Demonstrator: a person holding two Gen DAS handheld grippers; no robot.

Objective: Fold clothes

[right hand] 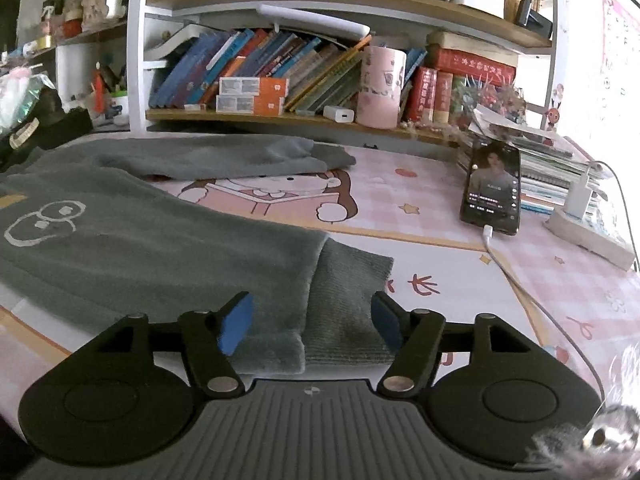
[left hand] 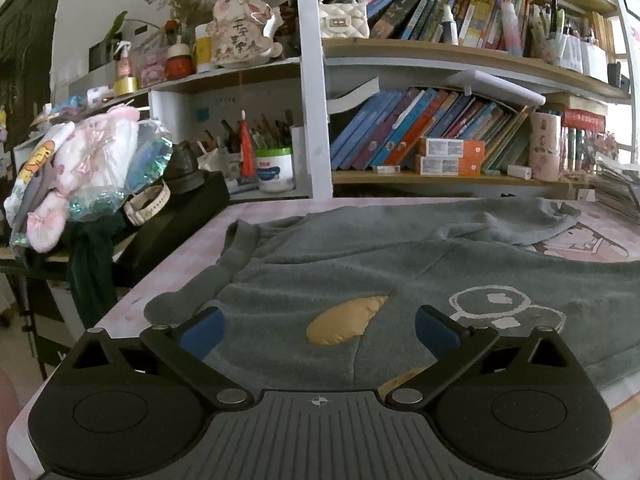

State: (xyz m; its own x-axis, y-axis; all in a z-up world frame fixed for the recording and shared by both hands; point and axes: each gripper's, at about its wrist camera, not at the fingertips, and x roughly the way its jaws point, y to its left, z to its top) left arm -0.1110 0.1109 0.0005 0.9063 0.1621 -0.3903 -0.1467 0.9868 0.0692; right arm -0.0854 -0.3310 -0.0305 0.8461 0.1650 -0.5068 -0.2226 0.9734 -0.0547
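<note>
Grey fleece sweater [left hand: 360, 264] lies spread over the pink cartoon-print desk mat [right hand: 420, 200], chest side up, white outline motif [left hand: 506, 308] and tan patch [left hand: 346, 320] both showing. My left gripper [left hand: 318, 326] sits low over the body of the garment, jaws spread wide, blue pads [left hand: 202, 334] clear of the cloth, nothing held. My right gripper [right hand: 312, 322] is at the ribbed cuff [right hand: 348, 304] of the near sleeve; jaws parted either side of it, pads not pressing, so no grip there either. The far sleeve [right hand: 224, 156] lies bent across the back of the mat, partly over the printed figure. Judgement: folding is barely begun. The near sleeve runs alongside the body rather than across it, and I see no finished crease in the torso. Left to do, as I read it: bring both sleeves in over the chest, then double the body. Phone [right hand: 492, 188] on its charging cable [right hand: 520, 276] stands just right of the work area; worth keeping the cloth off it.
</note>
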